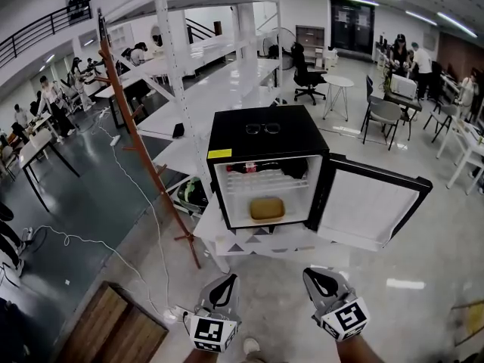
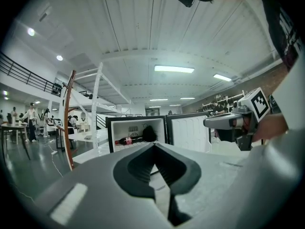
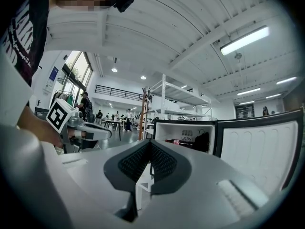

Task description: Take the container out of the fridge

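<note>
The fridge point(image 1: 266, 138) stood with its door point(image 1: 372, 203) swung wide to the right. The container point(image 1: 267, 209) (yellowish, low and squat) sat on the bottom shelf, beneath a bottle point(image 1: 249, 168) lying on the upper rack. The left hand-held gripper point(image 1: 226, 280) and right hand-held gripper point(image 1: 318, 276) hung well short of the fridge, each with jaws pressed together on nothing.

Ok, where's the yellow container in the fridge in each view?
Head view: the container sits in the lower compartment of the fridge, near frame centre.
Left gripper view: not visible; the fridge's lower half is hidden.
Right gripper view: not visible, same reason.
Shared landmark: the red-labelled bottle on the upper shelf.
</note>
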Demonstrator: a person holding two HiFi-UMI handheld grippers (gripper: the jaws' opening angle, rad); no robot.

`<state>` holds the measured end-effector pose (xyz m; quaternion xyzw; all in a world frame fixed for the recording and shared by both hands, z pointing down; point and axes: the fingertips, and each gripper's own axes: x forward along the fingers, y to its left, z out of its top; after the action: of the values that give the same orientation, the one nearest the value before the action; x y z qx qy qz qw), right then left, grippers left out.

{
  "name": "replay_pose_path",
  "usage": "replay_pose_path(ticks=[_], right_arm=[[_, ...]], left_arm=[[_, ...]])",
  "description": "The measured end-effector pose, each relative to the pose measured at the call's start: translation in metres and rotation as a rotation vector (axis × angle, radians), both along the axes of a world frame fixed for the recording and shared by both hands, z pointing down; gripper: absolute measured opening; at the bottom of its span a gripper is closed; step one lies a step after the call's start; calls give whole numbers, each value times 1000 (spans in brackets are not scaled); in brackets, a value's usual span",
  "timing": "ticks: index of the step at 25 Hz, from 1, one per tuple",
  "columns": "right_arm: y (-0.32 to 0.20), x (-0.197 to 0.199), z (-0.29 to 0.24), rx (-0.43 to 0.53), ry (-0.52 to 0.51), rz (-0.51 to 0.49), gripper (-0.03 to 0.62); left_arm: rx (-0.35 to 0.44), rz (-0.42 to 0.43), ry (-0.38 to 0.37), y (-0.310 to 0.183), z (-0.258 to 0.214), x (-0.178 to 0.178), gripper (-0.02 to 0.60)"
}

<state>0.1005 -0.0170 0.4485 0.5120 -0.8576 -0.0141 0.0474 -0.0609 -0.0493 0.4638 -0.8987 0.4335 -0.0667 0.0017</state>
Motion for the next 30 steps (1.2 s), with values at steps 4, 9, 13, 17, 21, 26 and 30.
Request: replay_pose_path(ticks=[4,9,13,17,21,26,30], right_arm=[[-10,-2,-3,1,-1,6,25],[-20,-3,-1,-5,-5,17,25],[-28,-6,-3,0,1,23,25],[-36,-8,-4,4,9,34,25],[-42,-11,-4,5,10,54,25],[-50,-9,-1,1,17,81,25],[-53,-11,1,-8,22,106,25]], left_arm=[[-1,3,-4,-11,-1,-2,2],[-5,14,0,-22,-2,-2,2],[-6,23,1,-30,-2,-5,2],[3,32,12,-40,-4,-6,2],[1,50,4,-51,-1,-10,2],[2,70,1,-67,1,-7,2],[3,98,9,-75,-3,-4,2]])
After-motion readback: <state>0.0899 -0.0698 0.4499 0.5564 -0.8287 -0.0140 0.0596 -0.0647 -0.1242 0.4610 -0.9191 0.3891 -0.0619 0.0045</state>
